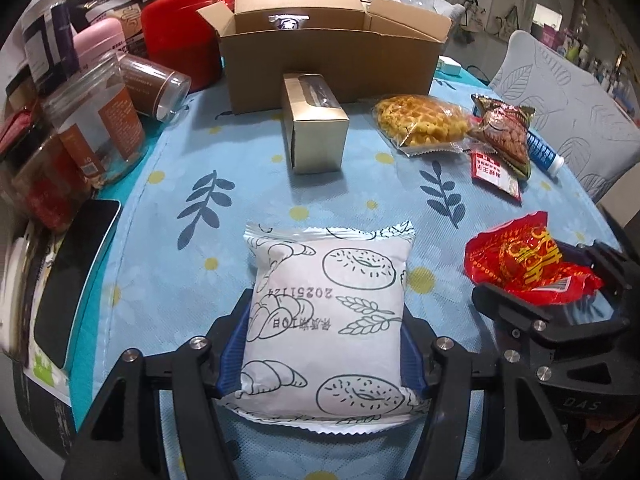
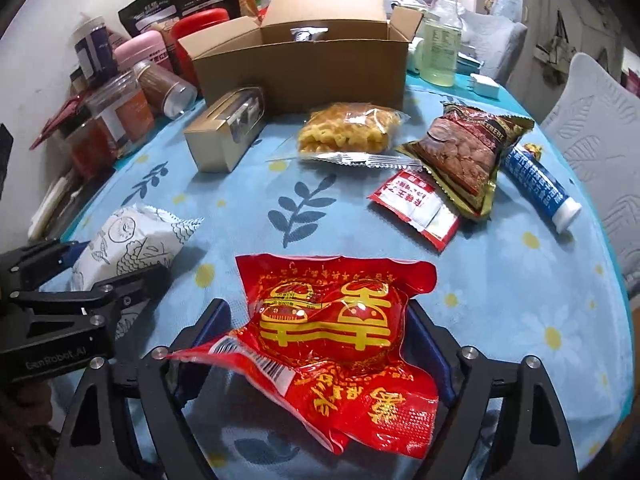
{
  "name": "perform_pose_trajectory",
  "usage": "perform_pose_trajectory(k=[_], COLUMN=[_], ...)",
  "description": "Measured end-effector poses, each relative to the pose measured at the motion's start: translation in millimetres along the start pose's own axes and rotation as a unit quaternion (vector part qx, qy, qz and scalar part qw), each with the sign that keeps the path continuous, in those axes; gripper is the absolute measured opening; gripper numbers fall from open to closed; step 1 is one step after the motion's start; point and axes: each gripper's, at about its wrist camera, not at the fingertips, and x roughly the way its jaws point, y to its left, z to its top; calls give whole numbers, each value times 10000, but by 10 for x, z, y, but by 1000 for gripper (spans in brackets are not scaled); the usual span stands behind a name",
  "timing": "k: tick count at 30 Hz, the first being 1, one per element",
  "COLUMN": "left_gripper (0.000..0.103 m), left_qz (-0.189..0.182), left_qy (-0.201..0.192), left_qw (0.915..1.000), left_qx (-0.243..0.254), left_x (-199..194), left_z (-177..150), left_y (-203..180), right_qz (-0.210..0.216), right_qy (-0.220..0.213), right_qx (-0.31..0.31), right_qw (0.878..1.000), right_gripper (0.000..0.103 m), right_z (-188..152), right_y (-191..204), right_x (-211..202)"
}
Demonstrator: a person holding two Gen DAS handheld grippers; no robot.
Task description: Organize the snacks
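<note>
My left gripper (image 1: 324, 344) is shut on a white bread packet (image 1: 326, 320) printed with bagels and croissants; the packet also shows in the right wrist view (image 2: 128, 240). My right gripper (image 2: 320, 340) is shut on a red foil snack packet (image 2: 340, 336) with gold characters, also seen in the left wrist view (image 1: 528, 260). An open cardboard box (image 1: 328, 52) stands at the back of the table. A gold box (image 1: 314, 136), a waffle packet (image 1: 420, 122), a brown nut bag (image 1: 504, 136) and a small red sachet (image 1: 494, 172) lie before it.
Jars and canisters (image 1: 100, 120) crowd the left edge, with a phone (image 1: 76, 280) near them. A blue-white tube (image 2: 540, 188) lies at the right. A clear bottle (image 2: 440, 52) stands behind the box. A grey chair (image 1: 568, 112) is at the right.
</note>
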Motion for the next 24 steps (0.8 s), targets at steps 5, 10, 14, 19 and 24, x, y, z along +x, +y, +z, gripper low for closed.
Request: perform_pose_trajectory(k=[5, 10, 14, 19, 24], left_gripper=[62, 60, 59, 57, 57], left_qz=[105, -45, -254, -367, -428], left_qy=[-116, -229, -143, -108, -178], left_qw=[9996, 9997, 9996, 9993, 9988], left_qx=[219, 110, 47, -36, -134], left_x=[-13, -31, -63, -93, -168], left_z=[-28, -48, -39, -22, 18], left_y=[-44, -19, 13, 13, 29], right_qz=[2, -4, 79, 394, 437], right_qy=[-133, -330, -356, -361, -416], right_qx=[120, 65, 136, 239, 157], right_qw=[9998, 9994, 9992, 9983, 9981], right_gripper=[80, 77, 77, 77, 77], right_z=[-34, -101, -112, -118, -98], right_y=[-31, -52, -68, -75, -12], right_x=[-28, -70, -95, -139, -192])
